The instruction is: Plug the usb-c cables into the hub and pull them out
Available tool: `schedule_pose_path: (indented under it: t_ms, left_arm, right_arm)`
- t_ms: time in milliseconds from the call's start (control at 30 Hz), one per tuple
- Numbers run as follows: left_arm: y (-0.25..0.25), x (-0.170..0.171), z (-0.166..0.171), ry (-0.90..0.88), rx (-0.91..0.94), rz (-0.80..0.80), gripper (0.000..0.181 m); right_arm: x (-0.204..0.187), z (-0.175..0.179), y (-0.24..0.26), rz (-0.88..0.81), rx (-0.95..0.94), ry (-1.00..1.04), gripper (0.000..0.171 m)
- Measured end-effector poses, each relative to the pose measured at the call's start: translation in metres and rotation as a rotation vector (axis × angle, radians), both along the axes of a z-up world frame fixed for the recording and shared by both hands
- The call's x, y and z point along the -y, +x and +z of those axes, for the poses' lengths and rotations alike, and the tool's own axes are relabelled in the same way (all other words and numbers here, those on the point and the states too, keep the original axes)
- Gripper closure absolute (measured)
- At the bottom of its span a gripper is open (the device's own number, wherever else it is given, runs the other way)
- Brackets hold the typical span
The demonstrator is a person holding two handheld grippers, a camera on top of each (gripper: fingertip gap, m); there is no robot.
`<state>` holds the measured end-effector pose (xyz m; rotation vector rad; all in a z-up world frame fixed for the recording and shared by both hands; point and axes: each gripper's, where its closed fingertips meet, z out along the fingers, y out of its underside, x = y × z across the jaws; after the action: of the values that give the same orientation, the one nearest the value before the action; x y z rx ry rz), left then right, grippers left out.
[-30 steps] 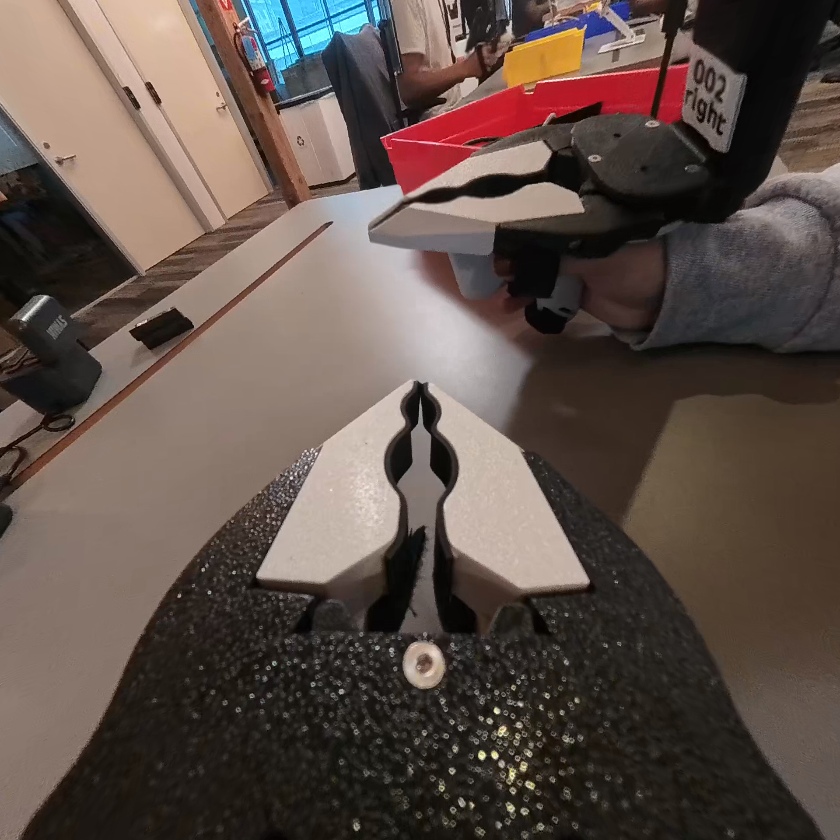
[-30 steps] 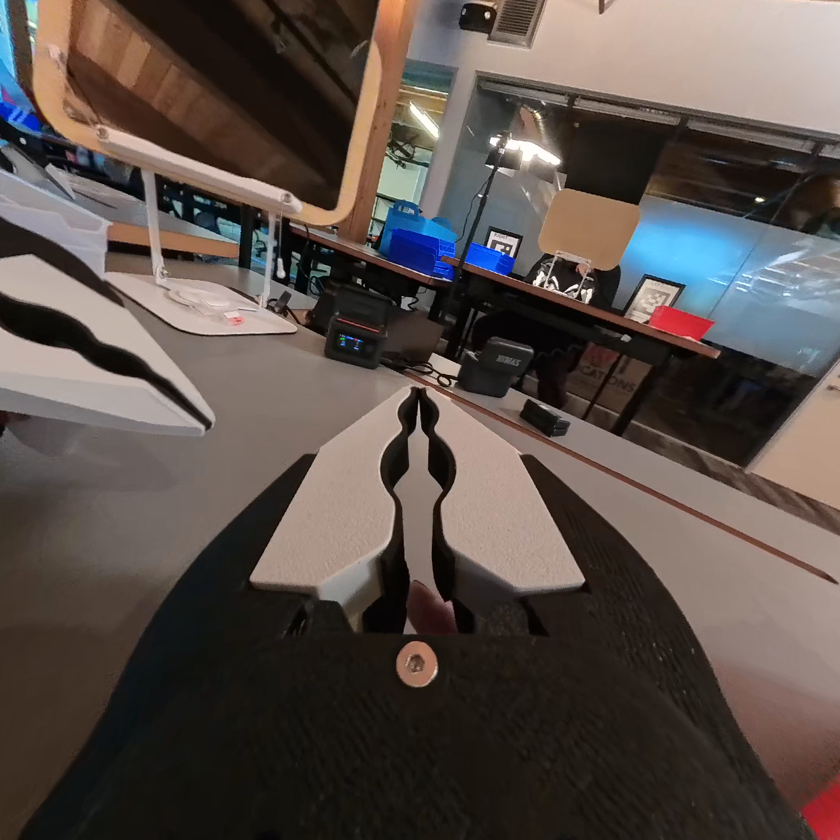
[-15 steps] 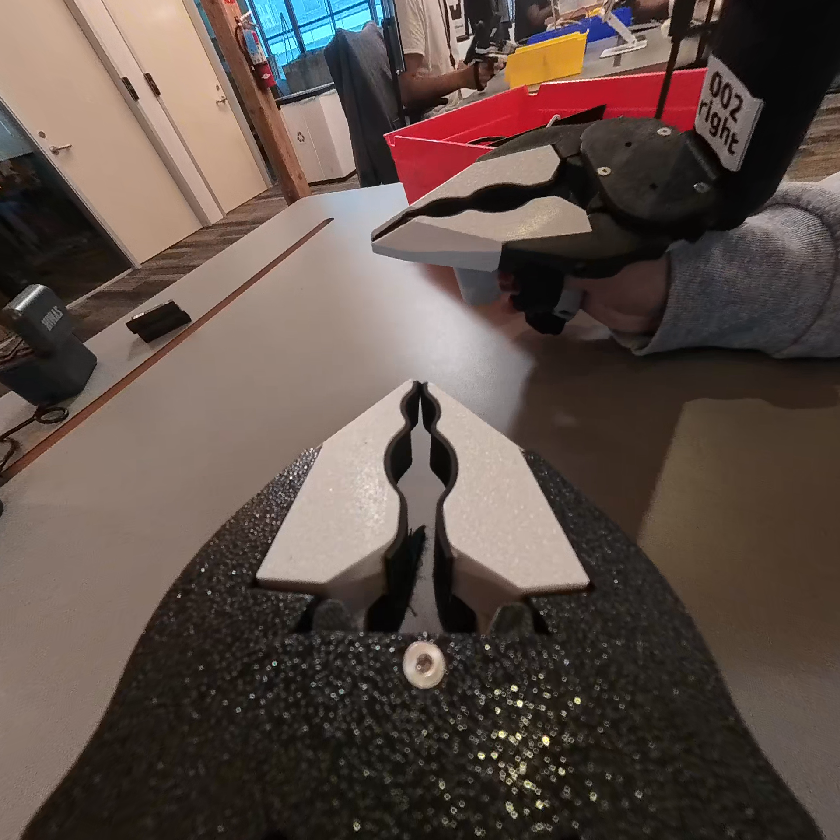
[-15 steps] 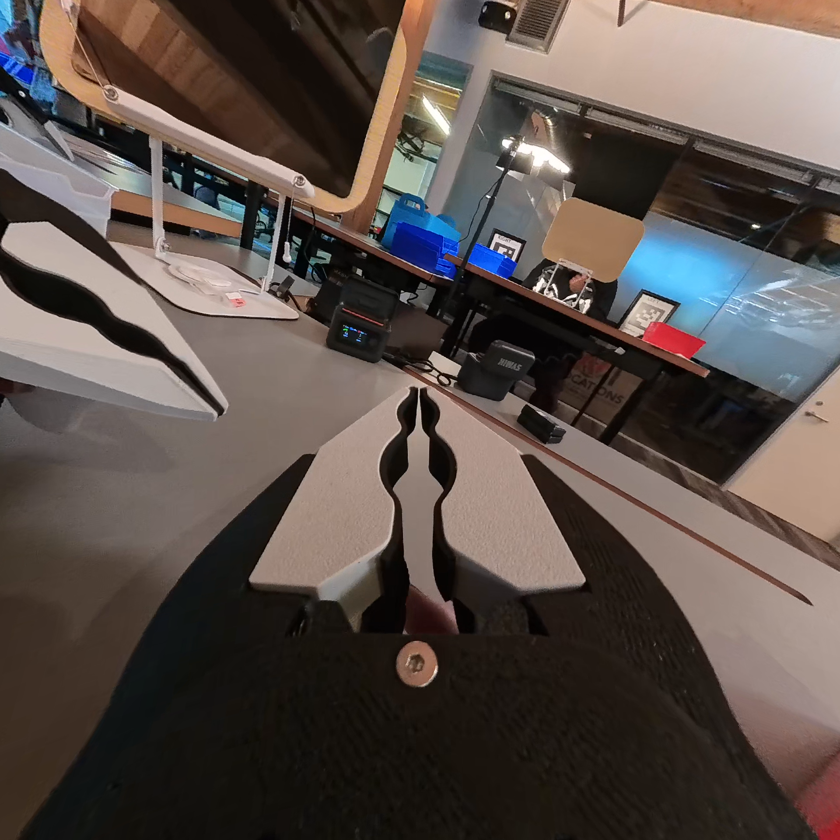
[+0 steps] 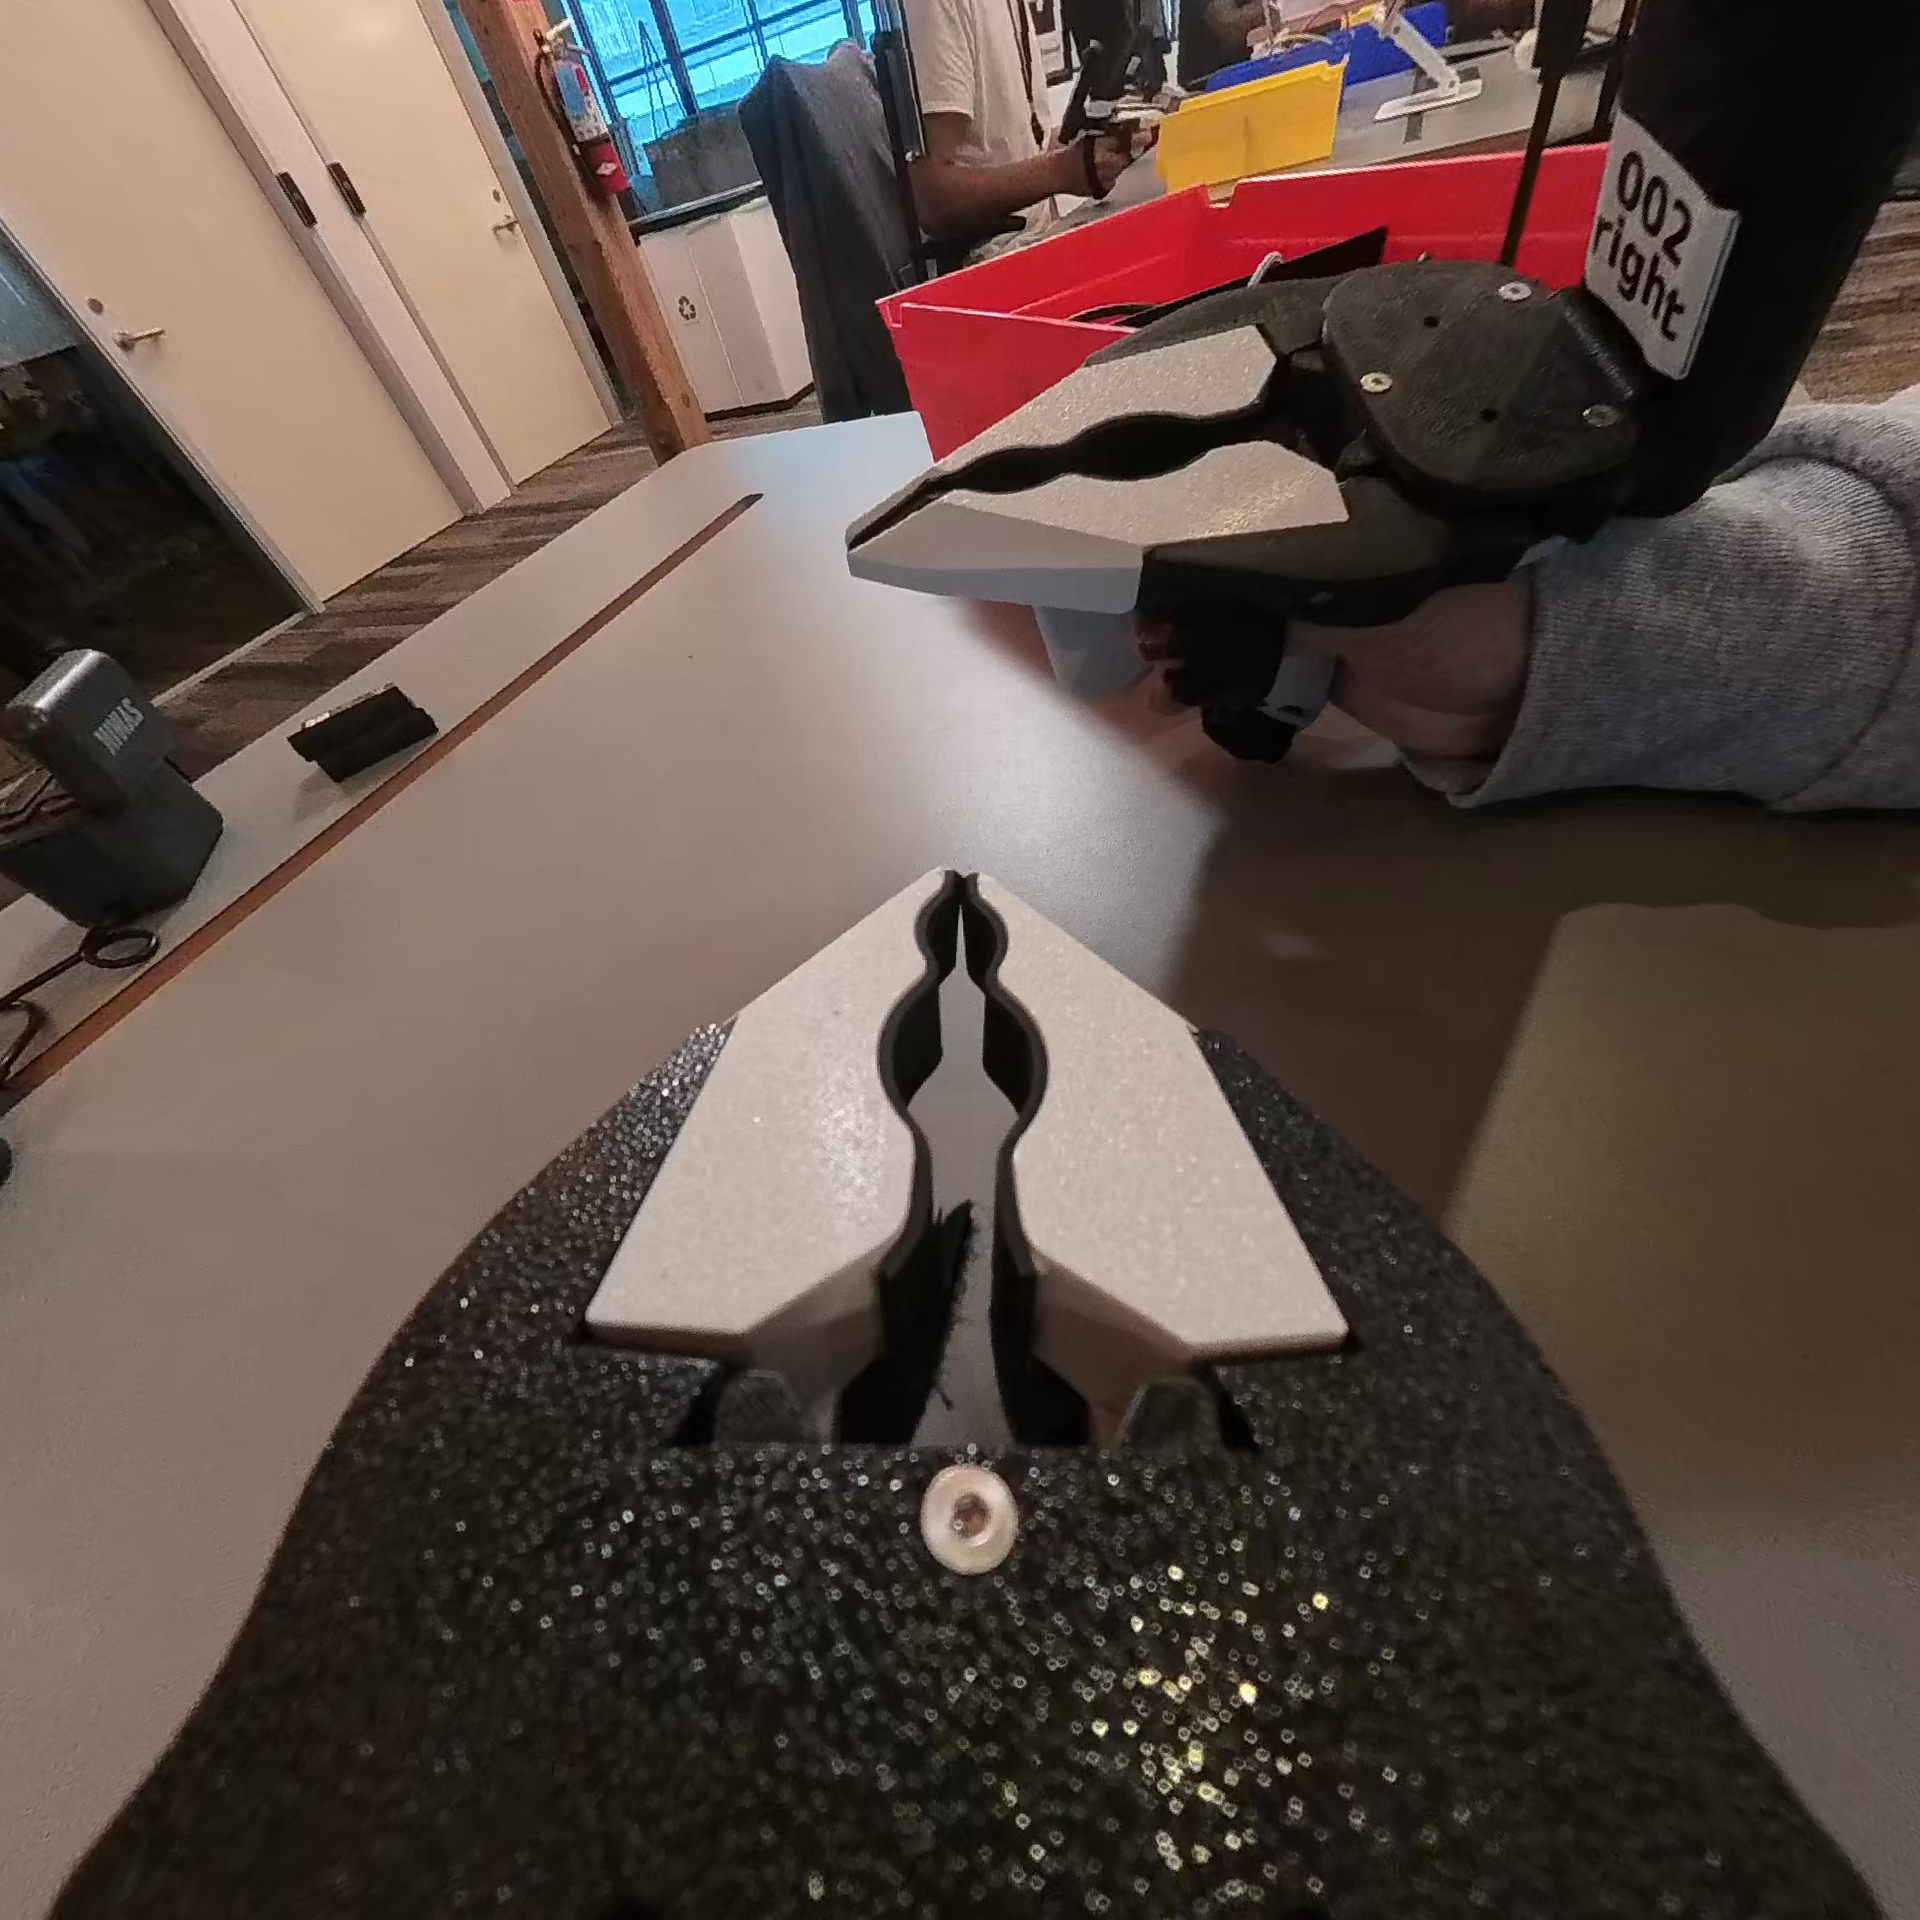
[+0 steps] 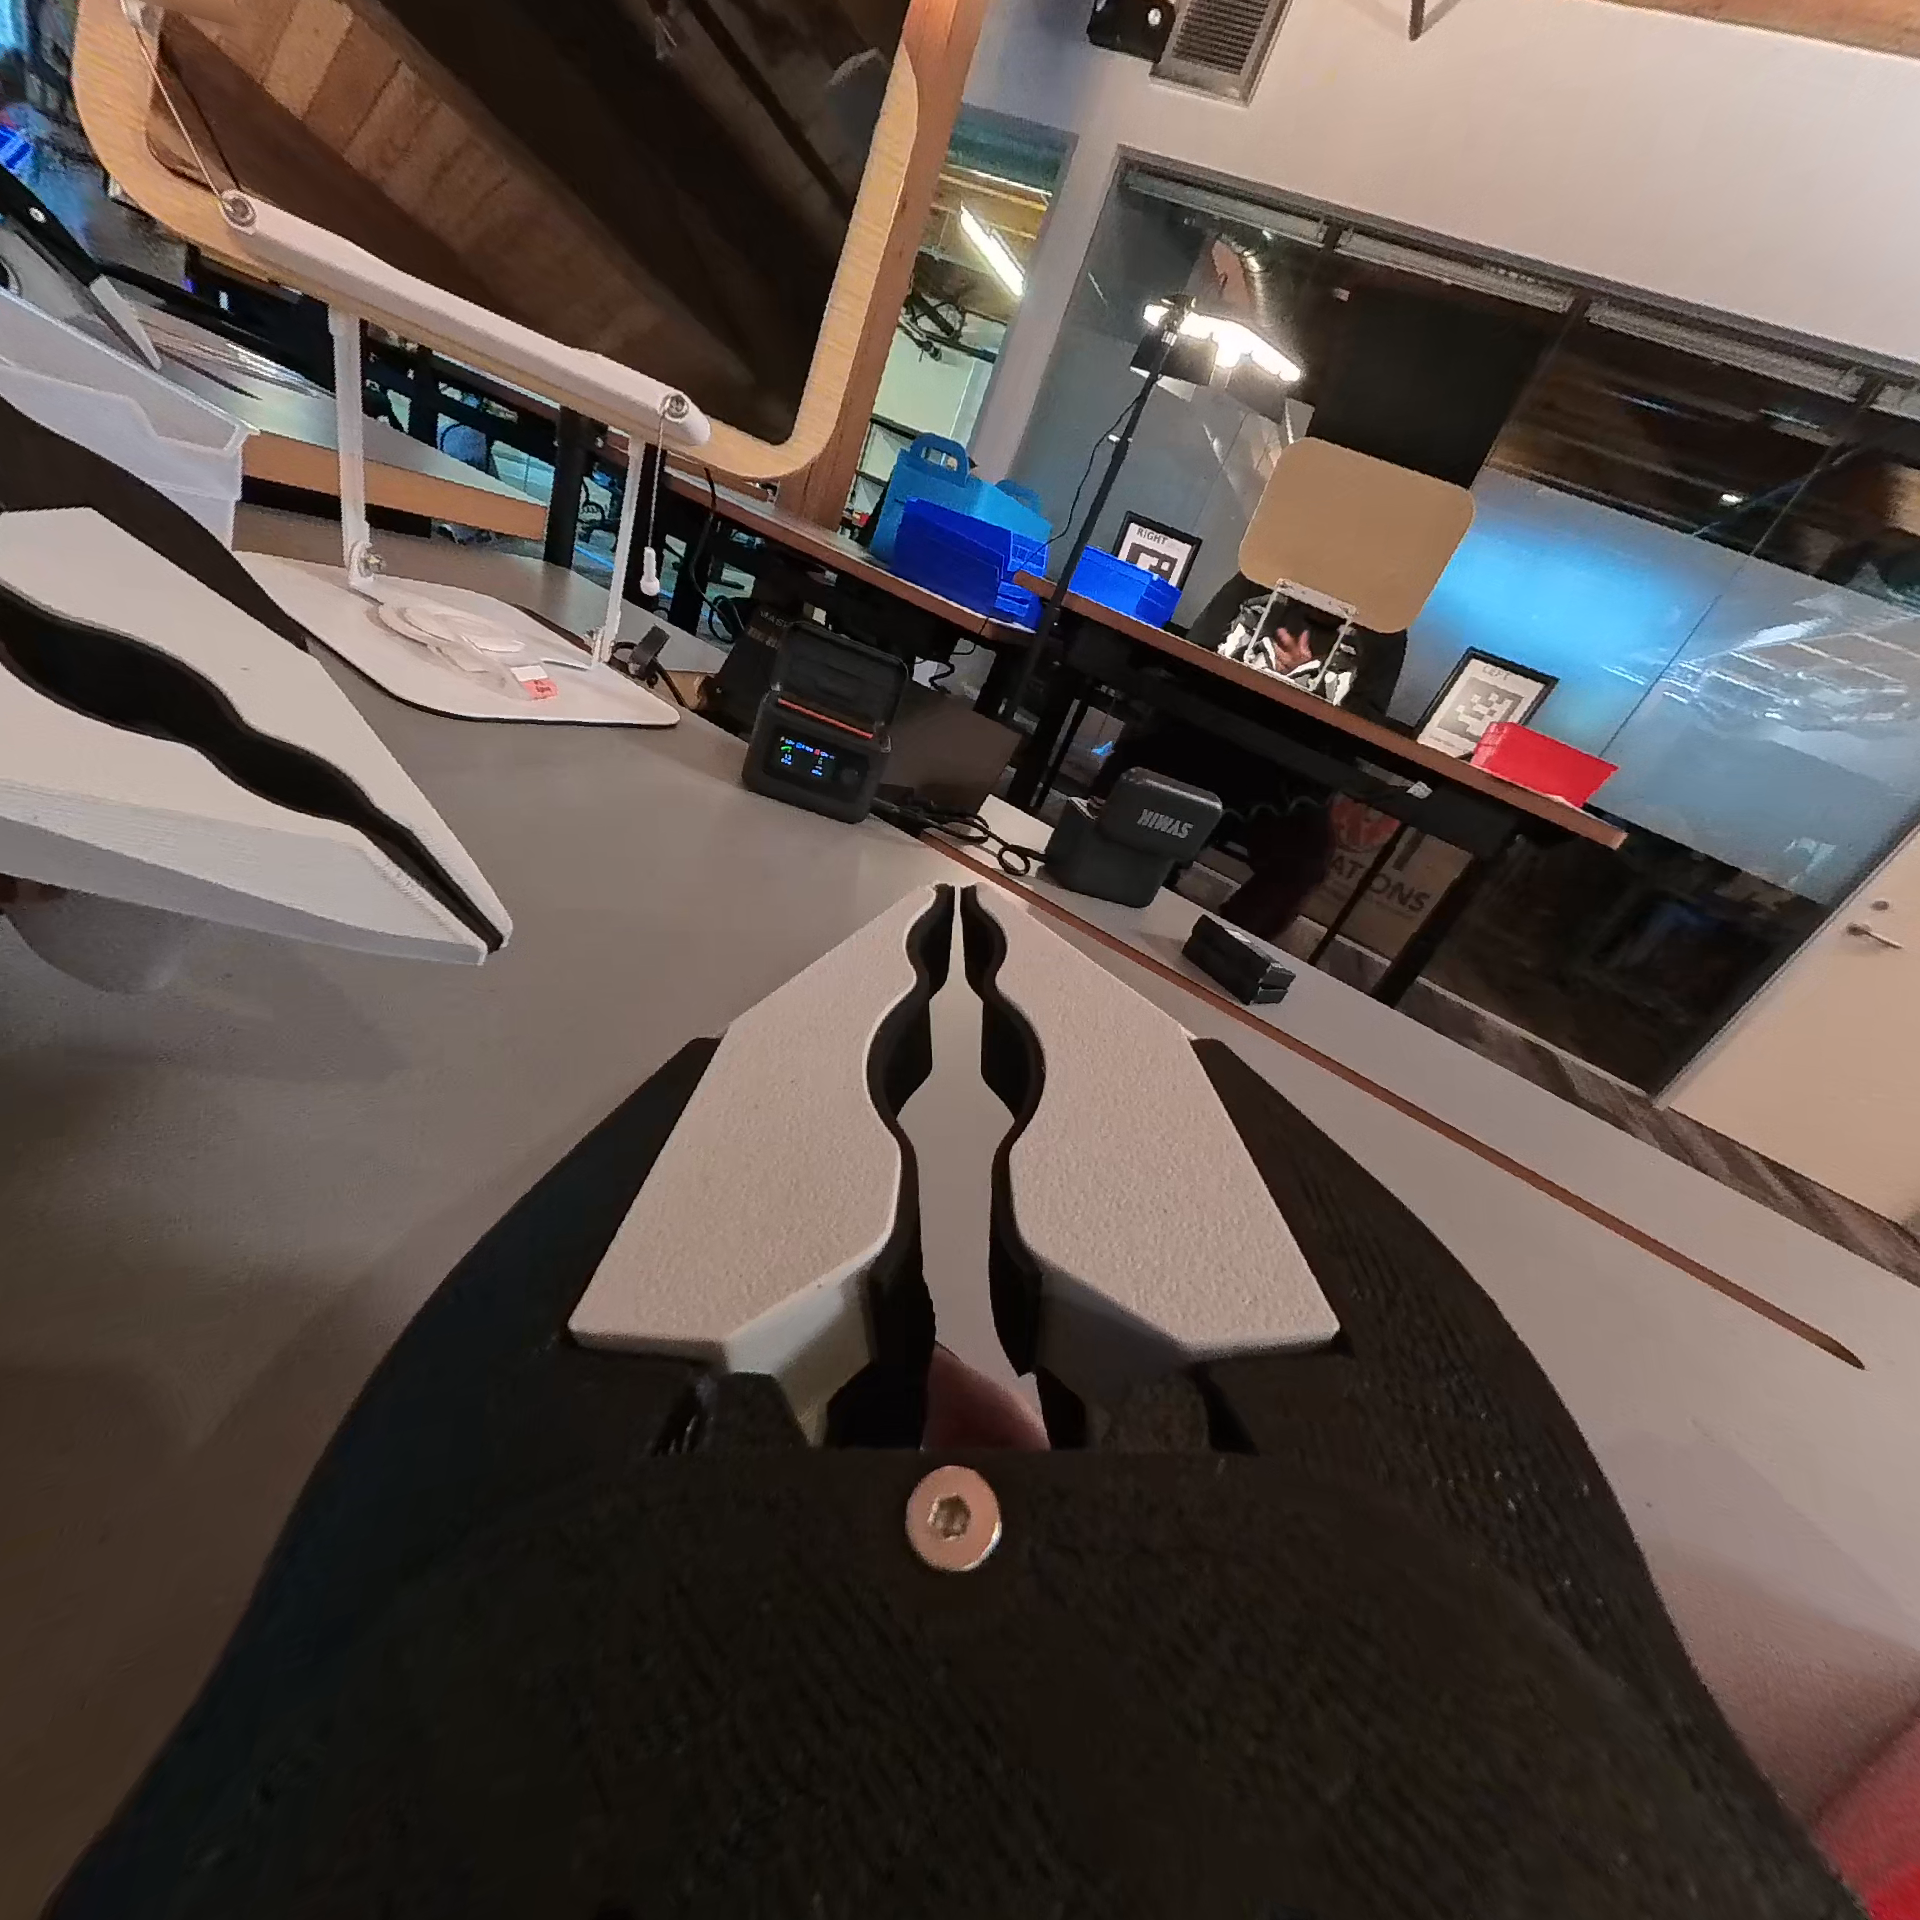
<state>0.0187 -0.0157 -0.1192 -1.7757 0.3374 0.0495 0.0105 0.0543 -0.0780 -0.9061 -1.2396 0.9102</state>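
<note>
No hub or usb-c cable shows in either view. My left gripper is shut and empty, low over the grey table. My right gripper is shut and empty too. It also shows in the left wrist view, held in a hand with a grey sleeve, its wrist resting on the table at the far right. The left gripper also shows at the left edge of the right wrist view. Both grippers point across each other, a little apart.
A red bin stands behind the right gripper. A dark charger block and a small black box sit on the neighbouring table, with a cable loop. A white lamp stand and a black device with a screen stand farther off. People sit at other tables. My right fingertips sit around 9 centimetres from my left ones. The dark charger block sits 35 centimetres or so from the ends of my right fingers.
The right gripper has drifted slightly right and tilted in the left wrist view. Both cameras shifted a little. Both grippers stay shut.
</note>
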Motion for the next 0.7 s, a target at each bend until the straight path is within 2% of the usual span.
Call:
schedule_pose_path:
  t_ms: [700]
  left_arm:
    - [0.0011, 0.0001, -0.0002, -0.001, -0.005, -0.003, 0.181]
  right_arm:
    - [-0.0005, -0.0012, -0.0005, 0.000, 0.005, -0.003, 0.171]
